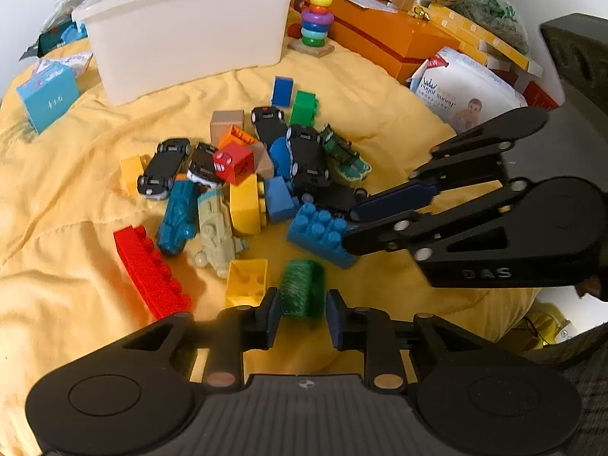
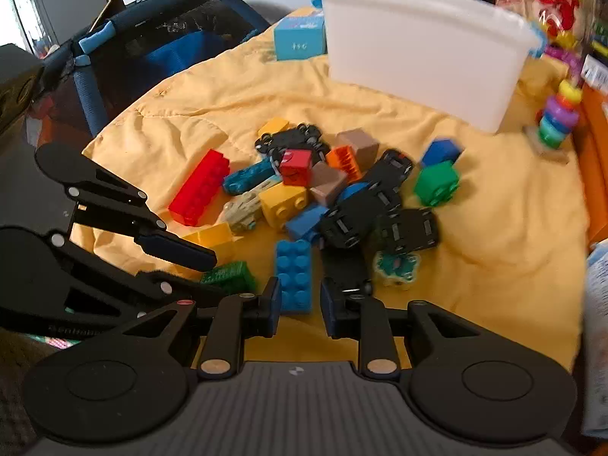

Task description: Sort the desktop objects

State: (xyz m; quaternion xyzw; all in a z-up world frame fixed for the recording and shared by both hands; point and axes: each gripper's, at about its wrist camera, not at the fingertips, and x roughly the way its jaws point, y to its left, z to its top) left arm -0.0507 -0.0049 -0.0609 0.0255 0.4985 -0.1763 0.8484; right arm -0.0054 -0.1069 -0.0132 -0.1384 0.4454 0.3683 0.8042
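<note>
Scene: yellow quilted cloth [image 1: 399, 121] with a loose pile of toy bricks and cars at its middle, and a white plastic bin [image 1: 182, 30] standing upright beyond the pile.

Your left gripper [image 1: 302, 304] points steeply down at the near edge of the pile. Its jaws are clenched on a green brick [image 1: 302, 288]: both pads sit flush against the brick's sides. The brick looks blurred, so you cannot tell whether it still rests on the cloth. A yellow brick [image 1: 246, 281], hollow side up, lies just beside it on the left.

Your right gripper [image 2: 300, 304] is also tilted down, jaws partly apart and released. A blue eight-stud brick [image 2: 292, 266] lies studs up on the cloth with its near end between the fingertips; a gap shows between it and the right pad. A black toy car [image 2: 344, 266] lies just beside that brick.

Rest of pile:
- long red brick [image 1: 152, 266] at the left edge
- more black cars [image 1: 307, 155] at the centre
- second green brick [image 1: 304, 108] on the far side, towards the bin

A ring stacker [image 1: 317, 19] stands to the right of the bin.
</note>
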